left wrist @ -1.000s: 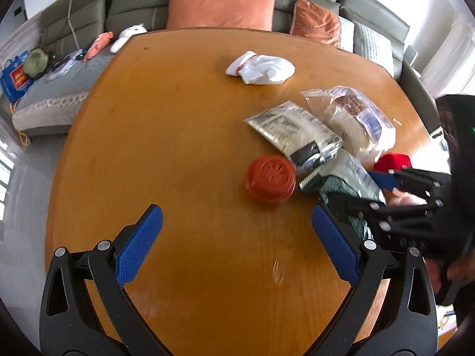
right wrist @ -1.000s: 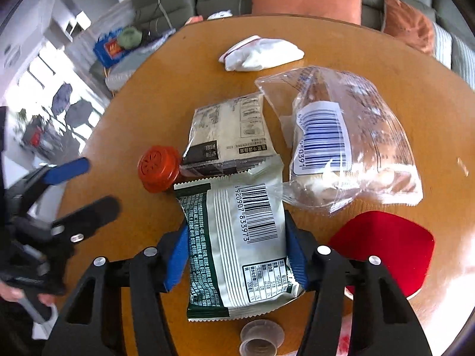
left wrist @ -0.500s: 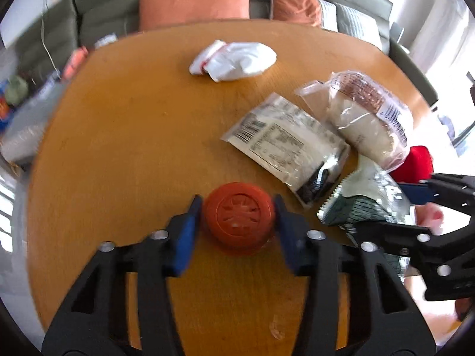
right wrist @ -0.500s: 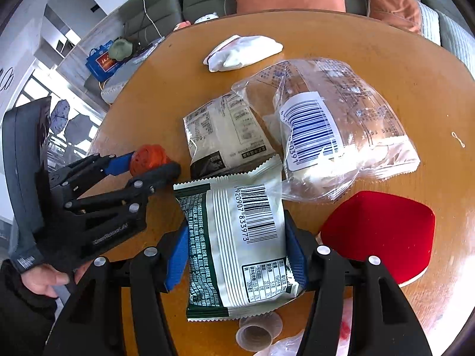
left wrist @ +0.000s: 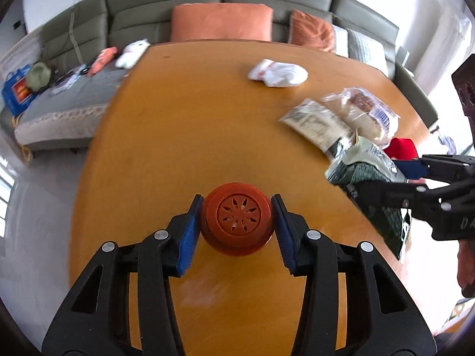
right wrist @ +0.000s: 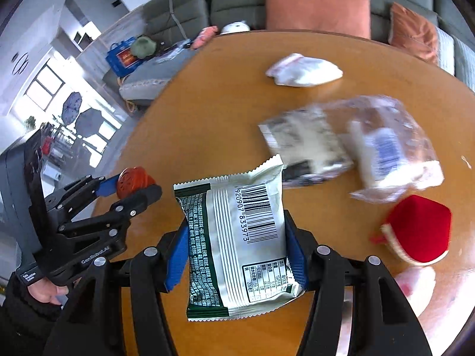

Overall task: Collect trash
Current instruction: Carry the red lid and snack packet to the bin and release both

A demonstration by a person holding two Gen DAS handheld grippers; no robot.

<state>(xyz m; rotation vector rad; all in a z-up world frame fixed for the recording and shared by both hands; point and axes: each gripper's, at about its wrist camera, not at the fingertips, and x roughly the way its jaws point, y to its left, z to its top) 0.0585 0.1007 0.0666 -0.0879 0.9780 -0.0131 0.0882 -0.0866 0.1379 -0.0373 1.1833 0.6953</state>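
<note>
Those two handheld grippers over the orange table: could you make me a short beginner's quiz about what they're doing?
1. True or false: the left gripper is shut on a round red-brown cap.
2. What does the right gripper hold? A) white crumpled bag B) green-and-white snack packet C) red pouch
3. Fill in: the white crumpled bag lies on the ___.

Key: 1 true; 2 B, the green-and-white snack packet; 3 table.

Both wrist cameras look steeply down across the counter [left wrist: 184, 136] toward the sofa [left wrist: 142, 14], close above it; shared: counter, sofa; each sees the other's tongs.
</note>
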